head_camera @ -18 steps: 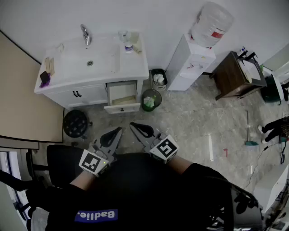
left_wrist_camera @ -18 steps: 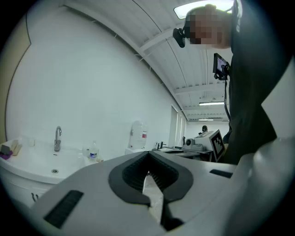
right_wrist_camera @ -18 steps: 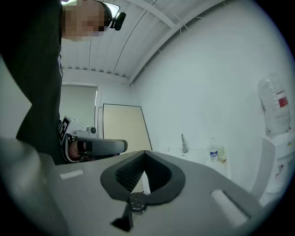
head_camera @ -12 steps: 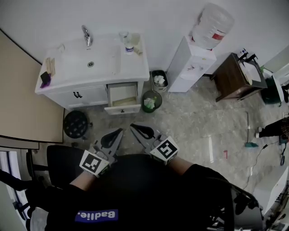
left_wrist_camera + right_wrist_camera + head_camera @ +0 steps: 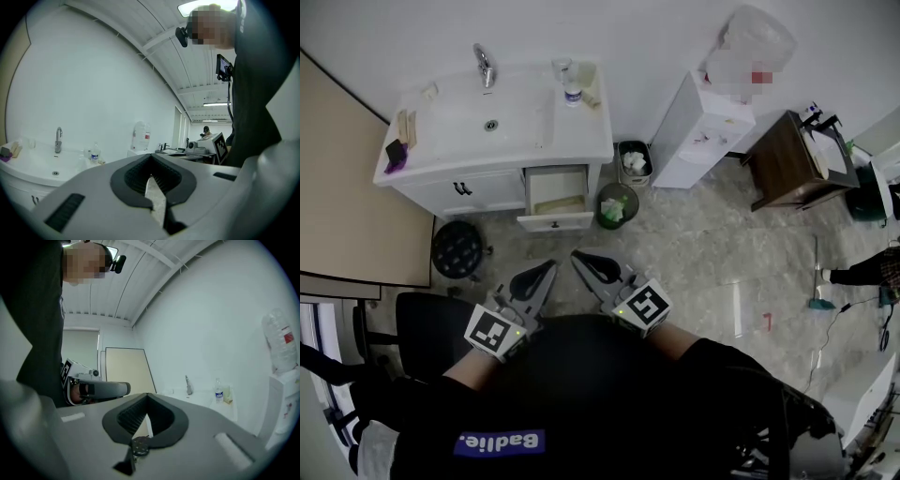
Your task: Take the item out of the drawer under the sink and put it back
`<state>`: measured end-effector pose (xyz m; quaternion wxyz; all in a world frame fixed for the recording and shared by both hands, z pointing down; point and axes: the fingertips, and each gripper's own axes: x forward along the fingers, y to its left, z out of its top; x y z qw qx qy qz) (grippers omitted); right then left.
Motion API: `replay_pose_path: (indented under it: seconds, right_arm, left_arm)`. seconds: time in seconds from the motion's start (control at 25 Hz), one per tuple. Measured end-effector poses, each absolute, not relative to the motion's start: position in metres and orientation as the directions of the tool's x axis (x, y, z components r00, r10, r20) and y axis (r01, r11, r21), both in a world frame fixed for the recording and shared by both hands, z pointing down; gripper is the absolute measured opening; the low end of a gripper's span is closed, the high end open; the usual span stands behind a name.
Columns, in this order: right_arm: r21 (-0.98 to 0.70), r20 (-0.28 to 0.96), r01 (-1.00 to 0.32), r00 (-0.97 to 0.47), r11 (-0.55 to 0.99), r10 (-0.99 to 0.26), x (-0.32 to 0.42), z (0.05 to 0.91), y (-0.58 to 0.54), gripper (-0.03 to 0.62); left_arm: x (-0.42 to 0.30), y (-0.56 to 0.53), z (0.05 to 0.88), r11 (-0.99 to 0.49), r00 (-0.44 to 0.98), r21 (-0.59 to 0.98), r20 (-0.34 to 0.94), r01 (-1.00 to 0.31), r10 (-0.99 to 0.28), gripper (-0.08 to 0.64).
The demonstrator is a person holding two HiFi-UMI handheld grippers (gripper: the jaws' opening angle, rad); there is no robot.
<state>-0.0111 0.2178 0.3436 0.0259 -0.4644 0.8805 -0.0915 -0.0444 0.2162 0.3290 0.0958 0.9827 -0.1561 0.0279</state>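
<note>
Left gripper point(image 5: 549, 269) and right gripper point(image 5: 576, 256): both clenched on nothing. Drawer point(image 5: 555, 222) under sink point(image 5: 450, 141) stands open, at 12 o'clock from them. 1 flat beige item point(image 5: 563, 203) lies inside. Judged light and thin; pinch its near edge.

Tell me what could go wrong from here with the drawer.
The drawer stands open, with the green bin close beside it: a step or swing there could tip the bin. The black stool stands near the cabinet, a possible trip hazard. Left hand-held gripper and right hand-held gripper are both shut; they must open before grasping.
</note>
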Motion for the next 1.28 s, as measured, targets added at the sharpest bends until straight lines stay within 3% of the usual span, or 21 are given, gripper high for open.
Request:
replay_pose_path:
  seconds: [0.76,1.28]
  right_arm:
    - [-0.205,0.067,-0.772,-0.624,0.602,-0.778,0.044,0.374,0.203,-0.008]
    - [-0.138,0.188,-0.845,-0.535,0.517,-0.824,0.018,0.403,0.082,-0.008]
  left_arm:
    - [-0.009,0.197,0.347,-0.859,0.882,0.200,0.101,-0.471,-0.460,0.005]
    - [-0.036,0.069,0.360,-0.887,0.925,0.264,0.067,-0.379,-0.375,0.005]
